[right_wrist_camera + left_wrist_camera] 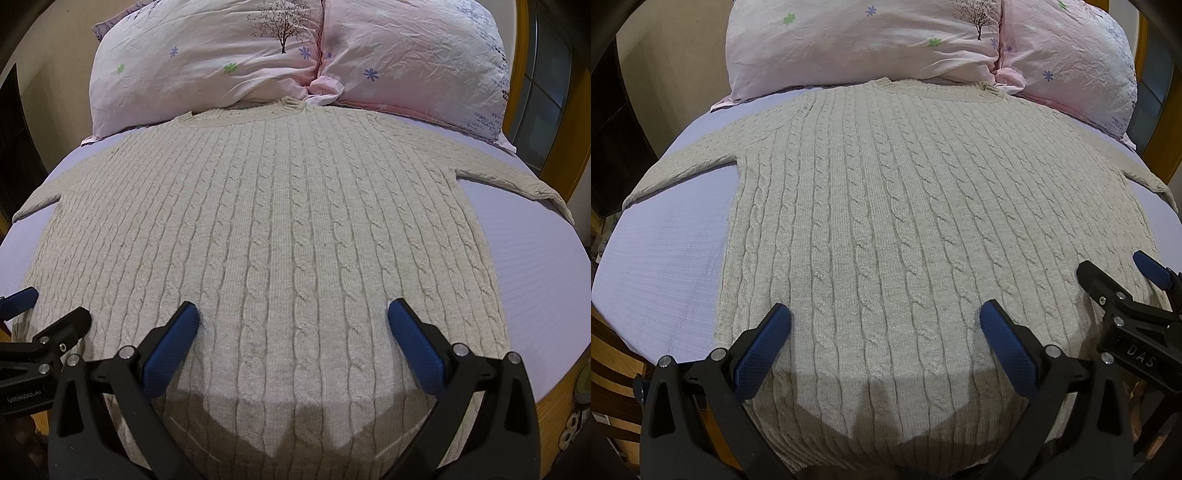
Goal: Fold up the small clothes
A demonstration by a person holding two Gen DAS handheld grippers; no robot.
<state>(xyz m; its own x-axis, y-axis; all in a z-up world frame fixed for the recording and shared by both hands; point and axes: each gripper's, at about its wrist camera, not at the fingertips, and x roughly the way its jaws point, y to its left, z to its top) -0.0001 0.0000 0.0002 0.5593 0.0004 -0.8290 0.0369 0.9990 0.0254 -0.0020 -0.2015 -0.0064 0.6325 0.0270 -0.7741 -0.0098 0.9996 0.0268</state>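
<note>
A beige cable-knit sweater (905,206) lies flat and spread out on the lavender bed sheet (665,251), collar toward the pillows, both sleeves stretched sideways. It also shows in the right wrist view (280,229). My left gripper (885,314) is open and empty, hovering over the sweater's lower hem area. My right gripper (293,314) is open and empty, over the hem a little further right. The right gripper also shows at the right edge of the left wrist view (1123,273), open. The left gripper shows at the left edge of the right wrist view (51,306).
Two pink flowered pillows (871,40) (413,62) lie at the head of the bed, touching the sweater's collar. A wooden bed frame (554,410) edges the mattress. A window (543,92) is at the right, dark furniture (609,147) at the left.
</note>
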